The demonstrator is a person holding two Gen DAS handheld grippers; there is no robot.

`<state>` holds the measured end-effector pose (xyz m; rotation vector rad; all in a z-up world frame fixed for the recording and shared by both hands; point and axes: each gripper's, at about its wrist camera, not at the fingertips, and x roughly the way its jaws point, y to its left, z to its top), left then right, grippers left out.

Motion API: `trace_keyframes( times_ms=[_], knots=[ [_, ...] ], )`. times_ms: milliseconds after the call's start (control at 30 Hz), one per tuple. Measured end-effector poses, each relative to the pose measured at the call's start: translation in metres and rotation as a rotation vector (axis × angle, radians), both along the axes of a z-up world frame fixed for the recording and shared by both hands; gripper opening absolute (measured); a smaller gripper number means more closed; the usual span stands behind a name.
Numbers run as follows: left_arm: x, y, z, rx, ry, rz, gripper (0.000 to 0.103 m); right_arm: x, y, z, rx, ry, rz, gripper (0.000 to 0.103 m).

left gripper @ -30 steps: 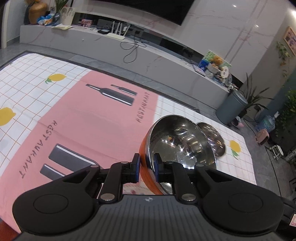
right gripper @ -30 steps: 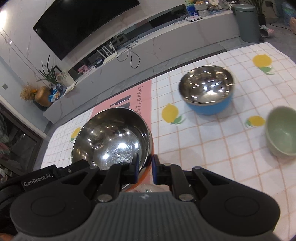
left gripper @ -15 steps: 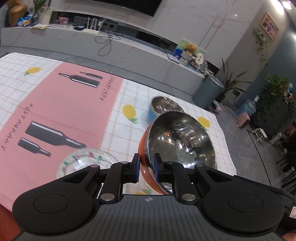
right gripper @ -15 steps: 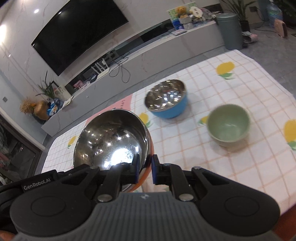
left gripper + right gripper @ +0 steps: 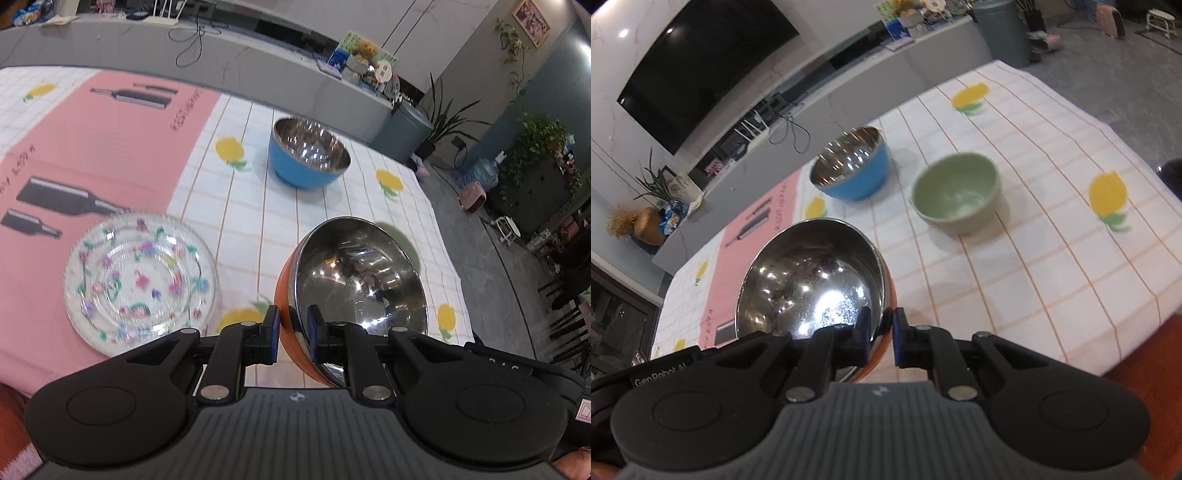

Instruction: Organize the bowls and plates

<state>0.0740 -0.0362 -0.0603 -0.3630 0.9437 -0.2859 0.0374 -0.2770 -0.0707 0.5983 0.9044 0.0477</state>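
Right now I am clamping both sets of fingers on the orange bowl [image 5: 354, 291]: my left gripper [image 5: 291, 334] and right gripper [image 5: 881, 334] are each pinching its rim, holding it tilted above the surface [image 5: 1052, 258]. Beyond the orange bowl, the blue bowl [image 5: 849, 173], green bowl [image 5: 956, 194] and glass plate [image 5: 140, 284] are sitting apart, so I judge most sorting is remaining.
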Motion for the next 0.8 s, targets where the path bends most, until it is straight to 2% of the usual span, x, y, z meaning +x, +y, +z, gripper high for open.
trace_keyframes(
  times_ms=[333,500,800],
  knots=[
    [0.001,-0.008,-0.026,-0.001,0.034,-0.02,0.017,-0.004,-0.007,-0.023,-0.01,0.049,-0.026,0.009],
    [0.015,-0.005,-0.038,-0.04,0.079,0.002,0.017,0.006,-0.01,-0.031,0.002,0.058,-0.052,0.009],
    [0.028,-0.007,-0.046,-0.013,0.104,0.026,0.017,0.024,-0.009,-0.044,0.02,0.072,-0.064,0.009]
  ],
)
